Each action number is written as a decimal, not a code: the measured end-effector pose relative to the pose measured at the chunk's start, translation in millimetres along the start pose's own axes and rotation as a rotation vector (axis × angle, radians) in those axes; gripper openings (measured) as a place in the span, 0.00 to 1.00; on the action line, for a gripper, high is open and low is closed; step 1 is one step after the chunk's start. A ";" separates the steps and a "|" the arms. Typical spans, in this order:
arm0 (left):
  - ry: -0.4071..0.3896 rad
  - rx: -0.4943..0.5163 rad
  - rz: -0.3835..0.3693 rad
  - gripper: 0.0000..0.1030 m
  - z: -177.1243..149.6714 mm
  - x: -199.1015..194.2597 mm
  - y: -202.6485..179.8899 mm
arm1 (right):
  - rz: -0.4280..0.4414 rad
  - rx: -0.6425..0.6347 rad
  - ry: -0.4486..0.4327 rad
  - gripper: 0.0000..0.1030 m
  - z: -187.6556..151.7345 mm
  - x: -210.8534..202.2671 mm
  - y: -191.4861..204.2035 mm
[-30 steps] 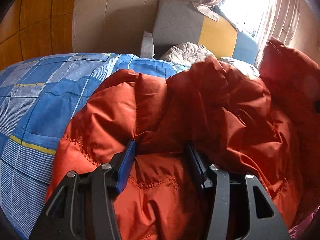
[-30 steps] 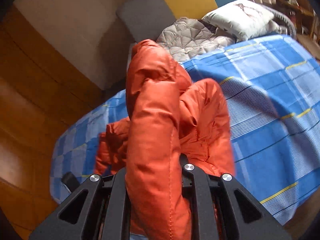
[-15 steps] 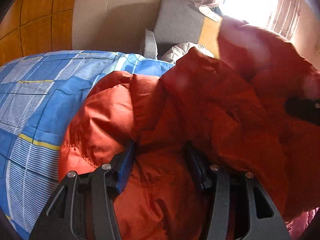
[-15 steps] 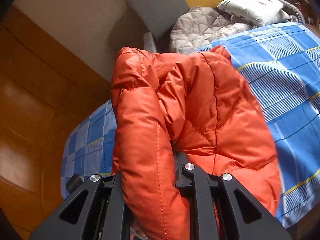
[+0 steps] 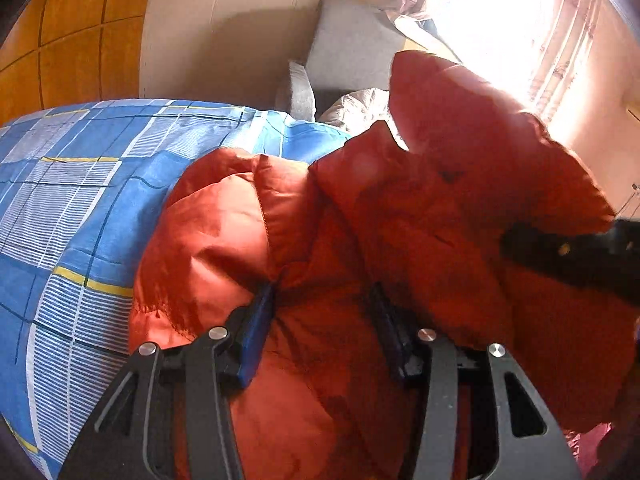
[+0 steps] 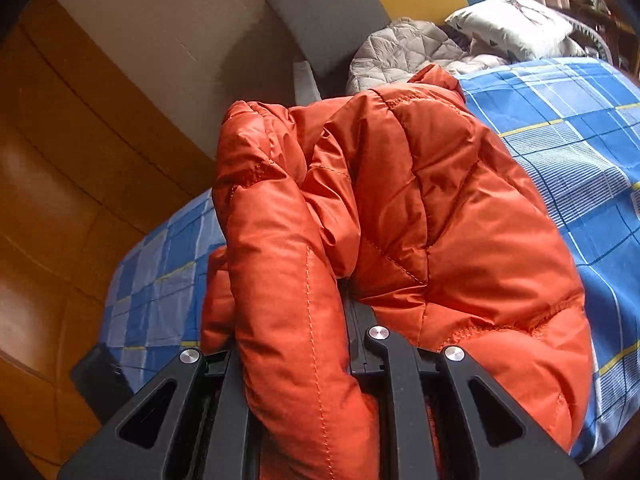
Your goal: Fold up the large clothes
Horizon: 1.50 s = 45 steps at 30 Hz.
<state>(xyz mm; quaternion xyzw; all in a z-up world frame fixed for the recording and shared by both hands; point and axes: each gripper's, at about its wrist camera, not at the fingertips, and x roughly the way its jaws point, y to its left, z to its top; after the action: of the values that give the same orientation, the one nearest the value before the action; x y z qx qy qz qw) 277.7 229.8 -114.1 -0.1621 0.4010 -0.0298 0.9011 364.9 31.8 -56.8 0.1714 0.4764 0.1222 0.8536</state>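
- the orange puffer jacket [image 5: 304, 240] lies bunched on the bed [image 5: 80, 200], over its blue checked sheet, with one part lifted above the rest.
- the left tool [image 5: 320, 320] is clenched on a thick wad of the jacket near the low edge; padding bulges between the blue-padded finger and the dark one.
- the right tool [image 6: 296, 344] is clamped tight on a long padded roll of the jacket, likely a sleeve or a folded edge, which rises in front of the camera and drapes away over the pile.
- in the left view the right tool shows as a dark blurred shape at the right edge, beside the raised orange flap.
- risk, as a judgement: the shell looks slick and puffy, so a gathered fold could creep out of either tool if the two hands pull apart.
- the left tool seems to have several layers at once; carrying them together could drag the body along and leave a lumpy, crooked fold.
- the lifted part hides the bed beneath, so where it lands is hard to judge; it could overshoot toward the grey quilt [image 6: 400, 52] and pillow [image 6: 512, 24] beyond.
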 end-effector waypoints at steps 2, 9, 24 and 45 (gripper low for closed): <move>-0.001 -0.005 -0.003 0.47 -0.5 -0.3 1.4 | -0.003 -0.010 -0.011 0.14 -6.1 3.8 1.6; -0.003 -0.036 -0.009 0.46 -3.0 -3.1 1.2 | 0.001 -0.042 -0.004 0.15 -16.2 16.8 3.1; 0.008 -0.083 -0.001 0.44 0.0 -9.2 4.3 | 0.156 -0.161 -0.011 0.58 -28.1 -16.6 5.6; -0.047 -0.149 -0.272 0.59 13.8 -54.6 10.8 | 0.341 -0.351 0.045 0.73 -72.1 -40.9 -6.1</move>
<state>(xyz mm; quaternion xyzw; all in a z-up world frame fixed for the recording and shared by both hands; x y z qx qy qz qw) 249.9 253.7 -70.0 -0.2821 0.3550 -0.1179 0.8835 282.3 23.8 -62.9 0.0956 0.4311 0.3490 0.8266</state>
